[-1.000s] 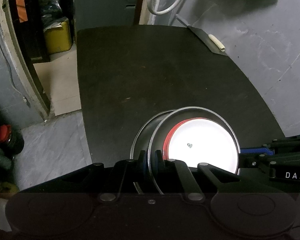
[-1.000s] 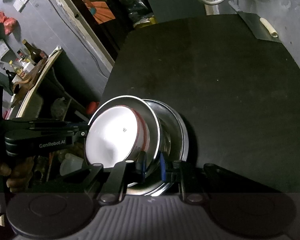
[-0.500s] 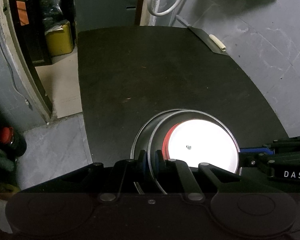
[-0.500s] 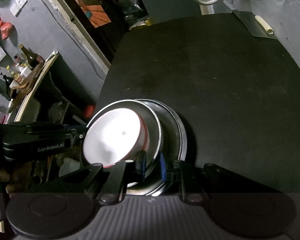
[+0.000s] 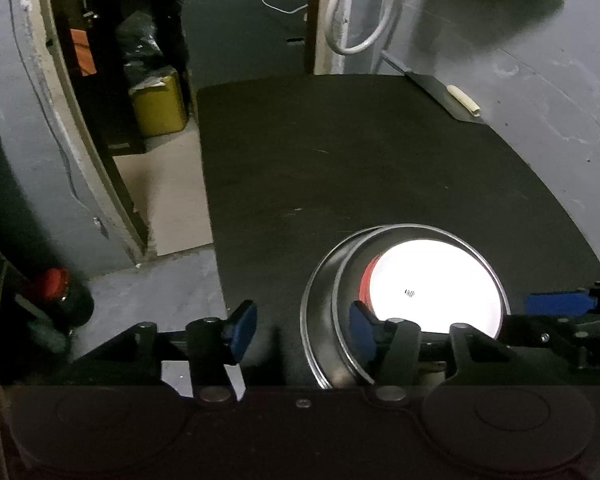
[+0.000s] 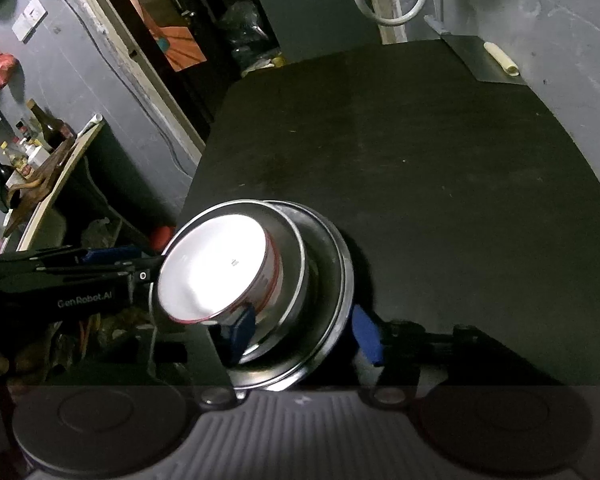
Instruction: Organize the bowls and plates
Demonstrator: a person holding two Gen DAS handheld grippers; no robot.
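Observation:
A nested stack stands near the front edge of the black table [image 5: 340, 152]: a white bowl [image 5: 432, 284] with a red outer wall inside a steel bowl [image 5: 348, 276], on a steel plate [image 5: 314, 300]. My left gripper [image 5: 302, 332] is opening. The stack's left rim lies between its blue pads [image 5: 242, 330], and they do not press on it. In the right wrist view the white bowl [image 6: 216, 268], steel bowl [image 6: 296, 264] and steel plate [image 6: 336, 280] show again. My right gripper [image 6: 304, 332] is also opening, with the stack's near rim loose between its pads.
A flat metal blade with a pale handle [image 5: 460, 102] lies at the table's far right corner. A yellow container [image 5: 158, 104] and a red-capped bottle [image 5: 54, 284] stand on the floor to the left. A shelf with bottles [image 6: 40, 148] is further left. A white hose [image 5: 360, 12] hangs behind.
Both grippers were shut on the steel rims of the stack. Now their jaws stand apart and the stack rests on the table on its own.

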